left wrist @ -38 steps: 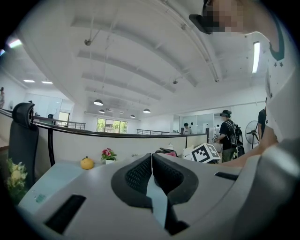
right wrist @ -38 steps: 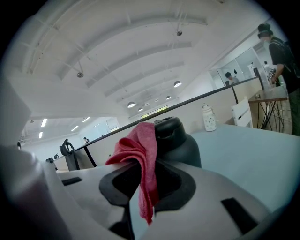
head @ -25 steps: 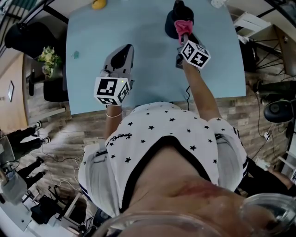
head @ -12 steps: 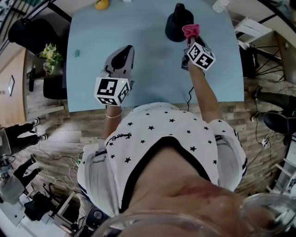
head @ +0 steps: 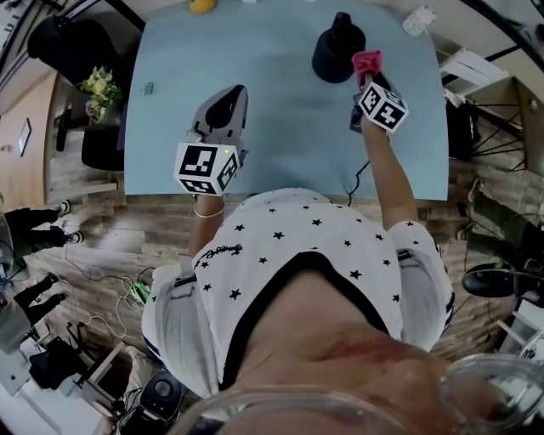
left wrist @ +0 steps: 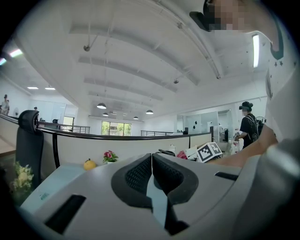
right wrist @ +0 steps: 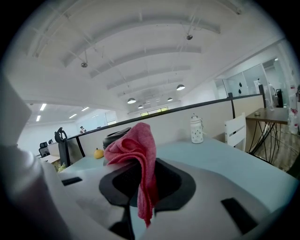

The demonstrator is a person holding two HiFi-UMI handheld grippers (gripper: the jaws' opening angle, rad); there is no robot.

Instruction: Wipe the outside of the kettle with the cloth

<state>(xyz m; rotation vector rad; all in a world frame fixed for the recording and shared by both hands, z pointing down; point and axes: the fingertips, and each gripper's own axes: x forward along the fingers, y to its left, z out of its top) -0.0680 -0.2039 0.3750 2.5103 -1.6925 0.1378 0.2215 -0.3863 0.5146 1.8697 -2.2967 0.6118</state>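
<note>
A black kettle (head: 338, 49) stands near the far edge of the light blue table (head: 280, 102). Just right of it, my right gripper (head: 368, 70) is shut on a pink cloth (head: 367, 60), which bunches above the jaws and hangs down between them (right wrist: 139, 159). In the right gripper view the kettle (right wrist: 116, 136) shows as a dark rim behind the cloth. My left gripper (head: 226, 100) rests lower left over the table, shut, with nothing between its pads (left wrist: 152, 171).
A yellow fruit (head: 202, 5) lies at the table's far edge. A small white jar (right wrist: 197, 129) stands at the far right corner, with a white chair (right wrist: 243, 133) beyond. Flowers (head: 99, 87) and a black chair are left of the table. A cable hangs off the near edge.
My right gripper has shifted right with the cloth, from in front of the kettle to its right side. The head view has drifted a little. The left gripper has stayed still.
</note>
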